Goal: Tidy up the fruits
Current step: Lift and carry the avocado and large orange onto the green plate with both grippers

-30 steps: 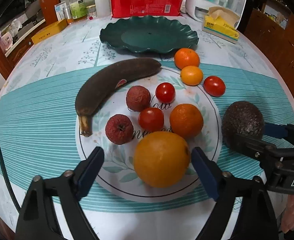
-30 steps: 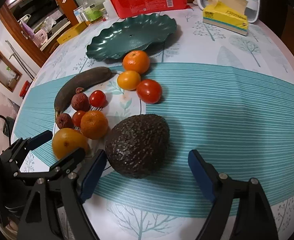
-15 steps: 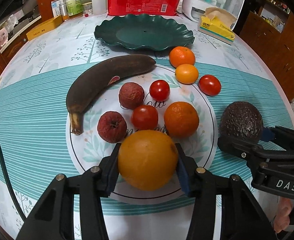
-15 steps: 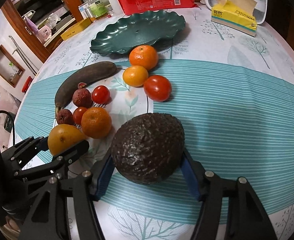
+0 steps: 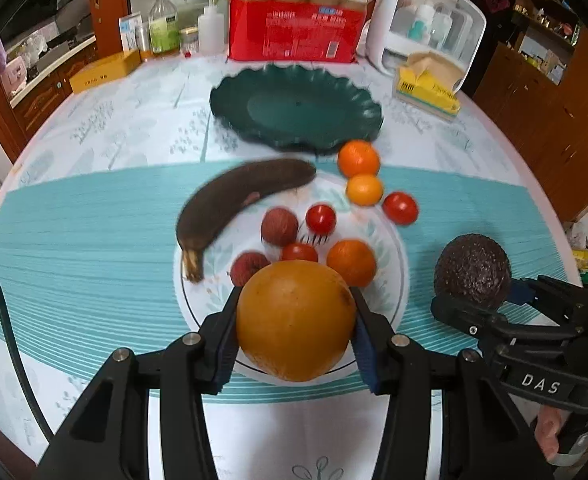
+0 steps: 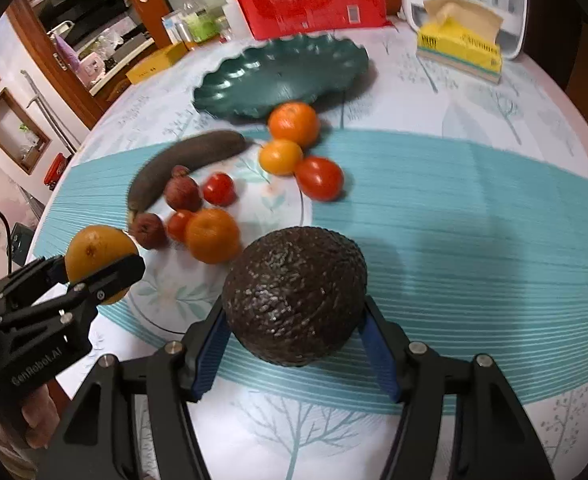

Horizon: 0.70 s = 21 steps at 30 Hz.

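Left gripper (image 5: 296,322): jaws clamped on the large orange (image 5: 296,320), one blue pad on each flank. Fruit fills the gap between the fingers.
Large orange, position: in the left wrist view it overlaps the near rim of the white plate print (image 5: 394,240); in the right wrist view it sits at the far left, gripped in the other tool (image 6: 99,264). Whether it touches the cloth cannot be told.
Right gripper (image 6: 296,324): jaws pinching the avocado (image 6: 294,294), blue pads pressed to both sides.
Avocado, position: over the teal striped band of the tablecloth (image 6: 474,240), right of the plate print. Contact with the cloth cannot be told.
Closing motion: both sets of jaws have just been drawing in, each with its fruit between them.
Banana (image 5: 241,200): dark brown, lying diagonally across the upper left rim of the plate print, stem toward the camera.
Small fruit on the print: two lychees (image 5: 279,226), two cherry tomatoes (image 5: 321,219) and a mandarin (image 5: 351,262), clustered close together just behind the large orange.
Fruit beyond the print: a mandarin (image 5: 358,158) and a yellow-orange fruit (image 5: 364,189) touching one another, with a red tomato (image 5: 400,208) just beside them.
Green dish (image 5: 229,108): scalloped rim, standing behind the fruit, nothing in it.
Background: red package (image 5: 294,36), yellow tissue box (image 5: 426,88), white appliance (image 5: 390,32) and bottles (image 5: 163,24) along the far table edge.
Image quality: slight blur in both views.
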### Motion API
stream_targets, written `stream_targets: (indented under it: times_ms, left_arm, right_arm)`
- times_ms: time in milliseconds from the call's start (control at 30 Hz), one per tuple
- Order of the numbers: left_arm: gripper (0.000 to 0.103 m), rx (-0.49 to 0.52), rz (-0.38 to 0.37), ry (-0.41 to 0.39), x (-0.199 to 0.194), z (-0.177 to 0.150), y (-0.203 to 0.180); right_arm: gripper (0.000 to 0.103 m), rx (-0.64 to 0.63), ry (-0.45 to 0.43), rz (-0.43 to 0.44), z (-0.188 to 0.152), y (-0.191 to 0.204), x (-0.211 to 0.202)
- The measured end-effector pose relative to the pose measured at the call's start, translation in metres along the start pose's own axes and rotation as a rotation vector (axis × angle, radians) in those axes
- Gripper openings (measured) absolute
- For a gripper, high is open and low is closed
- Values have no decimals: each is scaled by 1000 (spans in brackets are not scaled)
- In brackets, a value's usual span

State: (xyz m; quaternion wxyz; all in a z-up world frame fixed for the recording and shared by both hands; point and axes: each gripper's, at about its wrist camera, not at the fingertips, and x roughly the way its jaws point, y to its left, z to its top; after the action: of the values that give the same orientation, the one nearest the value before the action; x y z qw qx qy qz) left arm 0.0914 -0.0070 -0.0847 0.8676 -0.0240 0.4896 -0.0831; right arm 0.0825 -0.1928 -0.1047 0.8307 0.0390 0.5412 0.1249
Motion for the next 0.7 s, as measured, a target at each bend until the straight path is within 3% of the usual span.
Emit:
stream_targets:
  times_ms: [267, 533, 700]
  left_arm:
    - [47, 35, 16, -115, -67, 59, 6]
    - [47, 32, 40, -250, -135, 139, 14]
    - [48, 49, 100, -326, -151, 187, 13]
  right_arm:
    - [63, -81, -149, -27, 43, 21, -70]
    - [63, -116, -334, -32, 121, 39, -154]
    - [63, -96, -376, -32, 169, 40, -171]
